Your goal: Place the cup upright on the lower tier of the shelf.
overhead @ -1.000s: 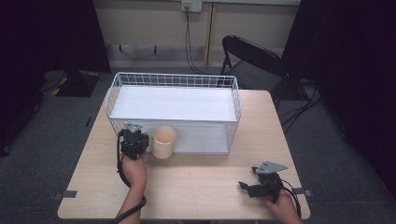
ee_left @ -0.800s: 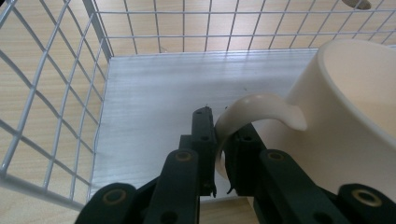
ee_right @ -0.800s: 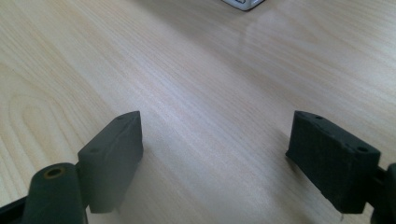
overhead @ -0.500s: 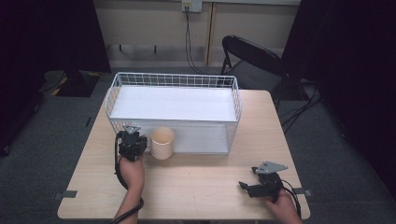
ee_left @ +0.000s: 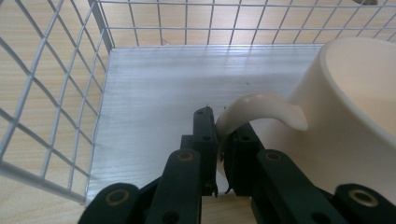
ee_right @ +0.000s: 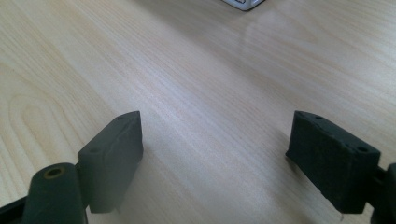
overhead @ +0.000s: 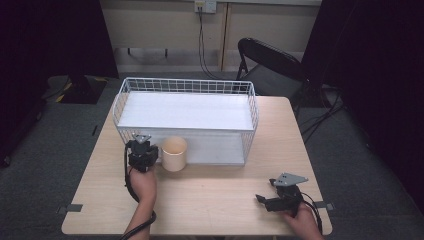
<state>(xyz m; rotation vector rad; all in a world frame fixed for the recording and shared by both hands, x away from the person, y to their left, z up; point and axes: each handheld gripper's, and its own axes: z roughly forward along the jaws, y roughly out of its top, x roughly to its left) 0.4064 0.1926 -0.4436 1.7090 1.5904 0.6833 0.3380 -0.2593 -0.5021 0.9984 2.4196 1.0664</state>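
A cream mug (overhead: 174, 153) stands upright at the front left of the white wire basket (overhead: 185, 80). My left gripper (overhead: 142, 155) is just left of it, shut on the mug's handle (ee_left: 261, 109). In the left gripper view the two black jaws (ee_left: 219, 126) clamp the curved handle. The mug's body (ee_left: 345, 130) rises at the right over the basket's white floor (ee_left: 159, 102). I cannot tell whether the mug rests on that floor. My right gripper (overhead: 270, 201) lies low over the wooden table (overhead: 210, 190) near the front right corner. It is open (ee_right: 215, 158), with bare wood between its pads.
The basket takes up the far half of the table, and its wire wall (ee_left: 46, 93) is close on the left of the held mug. A black folding chair (overhead: 270, 60) stands behind the table at the right. A white corner (ee_right: 243, 3) lies ahead of the right gripper.
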